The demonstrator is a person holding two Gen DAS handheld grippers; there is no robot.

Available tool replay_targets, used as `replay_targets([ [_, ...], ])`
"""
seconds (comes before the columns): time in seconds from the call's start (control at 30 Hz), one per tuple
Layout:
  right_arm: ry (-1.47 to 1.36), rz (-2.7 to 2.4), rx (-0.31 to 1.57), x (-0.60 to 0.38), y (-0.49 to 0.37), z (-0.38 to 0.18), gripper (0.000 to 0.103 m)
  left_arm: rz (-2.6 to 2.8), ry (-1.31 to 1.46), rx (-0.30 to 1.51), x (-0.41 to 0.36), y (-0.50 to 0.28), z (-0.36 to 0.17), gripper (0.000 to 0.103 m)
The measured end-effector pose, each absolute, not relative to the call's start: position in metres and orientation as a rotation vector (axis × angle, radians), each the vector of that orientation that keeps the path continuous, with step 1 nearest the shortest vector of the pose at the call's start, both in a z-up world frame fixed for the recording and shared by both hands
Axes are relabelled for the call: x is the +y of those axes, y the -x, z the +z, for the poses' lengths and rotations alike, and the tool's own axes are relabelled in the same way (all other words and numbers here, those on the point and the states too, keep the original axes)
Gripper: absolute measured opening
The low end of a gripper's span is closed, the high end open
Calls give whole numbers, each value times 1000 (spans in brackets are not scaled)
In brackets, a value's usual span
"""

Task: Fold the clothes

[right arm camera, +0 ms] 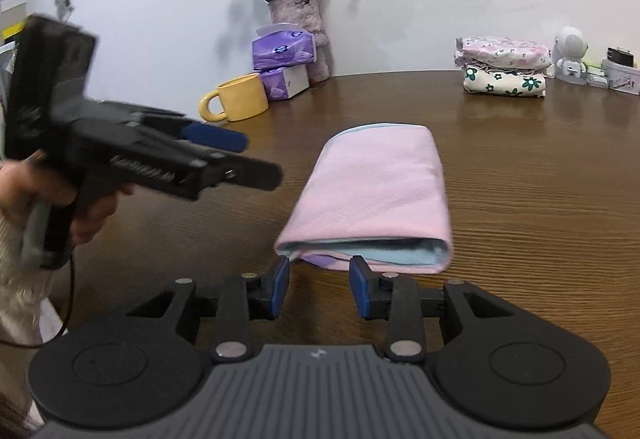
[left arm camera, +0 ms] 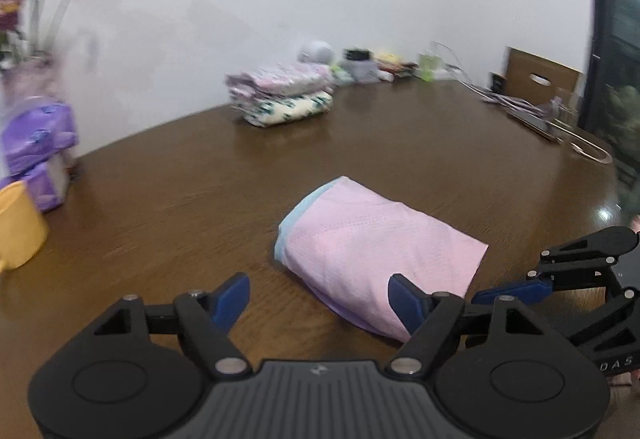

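Folded pink garment (right arm camera: 372, 195) lies just beyond right hand-held gripper (right arm camera: 319, 289) — untouched.

Soft even light; left view blurred, perhaps motion.

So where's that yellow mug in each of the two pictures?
Left wrist view: the mug sits at the far left edge, partly cut off, just below the purple tissue packs.
Right wrist view: the mug stands left of centre, at the back of the table, right beside the tissue packs.
Shared landmark: the folded pink cloth, mid-table in both.
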State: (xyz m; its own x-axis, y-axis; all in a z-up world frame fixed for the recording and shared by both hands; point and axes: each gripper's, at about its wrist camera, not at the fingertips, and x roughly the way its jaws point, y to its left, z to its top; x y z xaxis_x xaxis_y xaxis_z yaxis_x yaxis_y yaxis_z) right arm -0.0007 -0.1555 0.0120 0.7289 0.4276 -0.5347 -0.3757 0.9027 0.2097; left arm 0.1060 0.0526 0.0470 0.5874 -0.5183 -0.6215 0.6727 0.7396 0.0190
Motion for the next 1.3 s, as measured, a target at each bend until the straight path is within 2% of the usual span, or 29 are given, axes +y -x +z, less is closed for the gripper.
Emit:
replay_targets([
  [0.07, -99, 407, 617, -145, -1, 10, 33, -777, -301, 643, 56, -123, 43, 72],
  [0.13, -109, 367, 620, -138, -1, 9, 33, -856, -336, 661, 57, -140, 37, 62],
  [0.2, -114, 321, 620, -131, -1, 9, 33, -935, -365, 674, 60, -155, 32, 60],
  [0.27, -119, 275, 621, -124, -1, 8, 33, -1017, -400, 669, 62, -168, 28, 54],
  [0.77, -186, 24, 584, -81, 4, 4, 33, -1405, -490, 587, 68, -230, 13, 52],
  [1.07, -187, -56, 579, -64, 5, 2, 33, -1551, -463, 638, 63, -261, 7, 51],
  [1.2, -213, -69, 582, -65, 5, -1, 26, -1582, -478, 650, 55, -268, 0, 50],
  [1.3, -204, -72, 573, -64, 4, 0, 25, -1602, -485, 643, 54, -270, -2, 43],
])
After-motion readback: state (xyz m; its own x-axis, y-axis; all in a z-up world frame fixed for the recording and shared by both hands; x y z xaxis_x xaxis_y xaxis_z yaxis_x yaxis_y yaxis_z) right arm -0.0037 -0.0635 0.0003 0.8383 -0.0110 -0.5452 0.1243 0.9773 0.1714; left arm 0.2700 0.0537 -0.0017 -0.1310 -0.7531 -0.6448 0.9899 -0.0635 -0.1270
